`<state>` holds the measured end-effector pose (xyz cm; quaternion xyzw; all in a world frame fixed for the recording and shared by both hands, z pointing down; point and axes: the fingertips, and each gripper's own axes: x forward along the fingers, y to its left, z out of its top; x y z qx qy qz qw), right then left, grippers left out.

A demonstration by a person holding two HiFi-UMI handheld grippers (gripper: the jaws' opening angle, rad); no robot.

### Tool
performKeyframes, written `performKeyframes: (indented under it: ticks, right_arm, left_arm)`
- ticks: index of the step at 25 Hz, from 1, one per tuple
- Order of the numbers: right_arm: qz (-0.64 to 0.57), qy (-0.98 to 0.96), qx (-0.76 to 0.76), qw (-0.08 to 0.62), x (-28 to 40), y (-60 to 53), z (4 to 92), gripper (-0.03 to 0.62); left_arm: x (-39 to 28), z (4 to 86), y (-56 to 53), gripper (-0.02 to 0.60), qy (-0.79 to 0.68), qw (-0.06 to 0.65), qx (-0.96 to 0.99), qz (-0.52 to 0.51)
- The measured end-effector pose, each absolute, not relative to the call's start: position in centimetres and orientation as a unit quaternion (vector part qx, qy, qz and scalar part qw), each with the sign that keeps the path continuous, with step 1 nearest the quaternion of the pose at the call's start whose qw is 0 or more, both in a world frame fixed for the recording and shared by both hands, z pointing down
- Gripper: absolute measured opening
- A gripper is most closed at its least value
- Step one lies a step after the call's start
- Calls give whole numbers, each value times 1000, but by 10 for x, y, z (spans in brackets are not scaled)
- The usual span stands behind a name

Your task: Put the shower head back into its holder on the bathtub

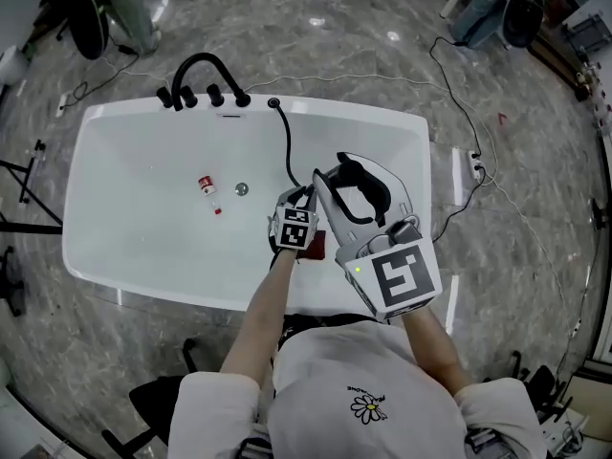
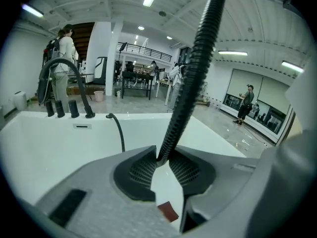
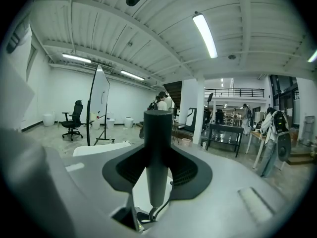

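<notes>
Looking down from above, the right gripper point(image 1: 327, 182) covers nearly all of the shower head point(image 3: 157, 148), and the hose point(image 1: 288, 151) is lost behind the left gripper point(image 1: 305, 197). The small bottle point(image 1: 207, 187) in the bathtub point(image 1: 115, 247) is too tiny to read.

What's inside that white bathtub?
In the bathtub I see a small bottle, the drain and the black hose. The left gripper, clamped on the hose, and the right gripper, holding the shower head, hide the tub floor under them.
</notes>
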<state>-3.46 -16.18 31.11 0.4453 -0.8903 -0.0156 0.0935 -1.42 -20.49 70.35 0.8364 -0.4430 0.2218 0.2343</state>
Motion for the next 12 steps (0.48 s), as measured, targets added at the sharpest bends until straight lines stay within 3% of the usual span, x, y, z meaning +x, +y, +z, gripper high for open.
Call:
performKeyframes:
  ticks: [6, 12]
  right_arm:
    - [11, -894, 440, 82, -29, -167, 316, 143]
    - [3, -884, 464, 53, -12, -173, 287, 143]
  left_arm:
    - [-57, 691, -233, 61, -501, 226, 804, 225]
    - [-105, 608, -309, 61, -562, 143, 792, 190]
